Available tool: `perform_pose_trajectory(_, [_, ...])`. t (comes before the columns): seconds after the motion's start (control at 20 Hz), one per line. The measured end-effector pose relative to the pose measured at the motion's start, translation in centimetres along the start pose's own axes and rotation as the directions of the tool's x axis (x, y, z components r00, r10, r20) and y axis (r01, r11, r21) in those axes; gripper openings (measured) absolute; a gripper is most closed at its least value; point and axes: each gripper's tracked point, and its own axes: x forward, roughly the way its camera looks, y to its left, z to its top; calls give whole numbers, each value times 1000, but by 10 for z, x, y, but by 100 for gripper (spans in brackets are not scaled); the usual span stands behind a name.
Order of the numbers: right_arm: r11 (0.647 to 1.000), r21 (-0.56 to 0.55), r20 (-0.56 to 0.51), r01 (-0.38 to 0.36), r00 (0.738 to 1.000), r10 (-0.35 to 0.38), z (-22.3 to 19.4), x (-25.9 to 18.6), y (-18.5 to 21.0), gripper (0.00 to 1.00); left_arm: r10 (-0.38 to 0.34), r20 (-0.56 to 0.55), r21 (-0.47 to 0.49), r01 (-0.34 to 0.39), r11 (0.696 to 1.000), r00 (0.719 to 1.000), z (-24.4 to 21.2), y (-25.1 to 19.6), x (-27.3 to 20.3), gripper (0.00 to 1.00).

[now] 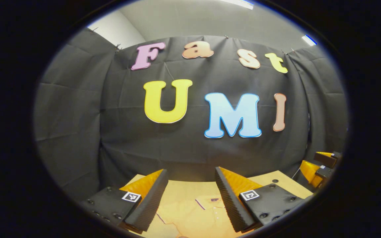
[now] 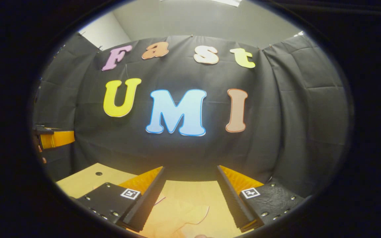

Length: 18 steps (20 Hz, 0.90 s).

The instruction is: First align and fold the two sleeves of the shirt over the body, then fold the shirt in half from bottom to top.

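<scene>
- A pale wooden tabletop (image 1: pixel 278 180) sits low in both views, under a warm yellowish light, with a black cloth wall (image 1: pixel 127 132) behind it and a grey ceiling above.
- Nearest in the left gripper view, the left gripper (image 1: pixel 190 201) has its two fingers spread wide, nothing between them; each finger base carries one small square black-and-white marker, two in all, with no readable writing.
- Between and below those fingers lies the shirt (image 1: pixel 197 215), flat on the tabletop, pale with thin dark trim lines and a small dark mark near the collar, too small to read.
- In the right gripper view, the right gripper (image 2: pixel 190 198) is likewise spread apart and empty, again with two square markers.
- Below it lies part of the shirt (image 2: pixel 177 215), one curved trimmed edge showing.
- One round dark hole (image 2: pixel 98 173) marks the tabletop at left.
- Farther off, at the right edge of the left gripper view, the right gripper (image 1: pixel 322 165) is seen.
- At the left edge of the right gripper view, the left gripper (image 2: pixel 53 138) is seen.
</scene>
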Motion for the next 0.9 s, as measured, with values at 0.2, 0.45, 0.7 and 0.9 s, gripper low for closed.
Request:
perform_pose_trajectory(0.2, [1000,1,-82,6,997,-6,-36,16,-11,95,-5,6,1,5,1000,1000,1,1,0,93])
perform_pose_trajectory(0.45, [1000,7,-205,21,979,-20,-92,43,-23,95,4,10,15,-4,1000,1000,-1,5,3,93])
perform_pose_trajectory(0.7, [999,14,-328,28,944,-22,-159,65,-27,95,33,4,19,-33,999,999,-6,13,2,93])
perform_pose_trajectory(0.9, [999,13,-439,38,898,-28,-216,79,-30,96,66,-5,21,-66,998,998,-7,22,-4,93])
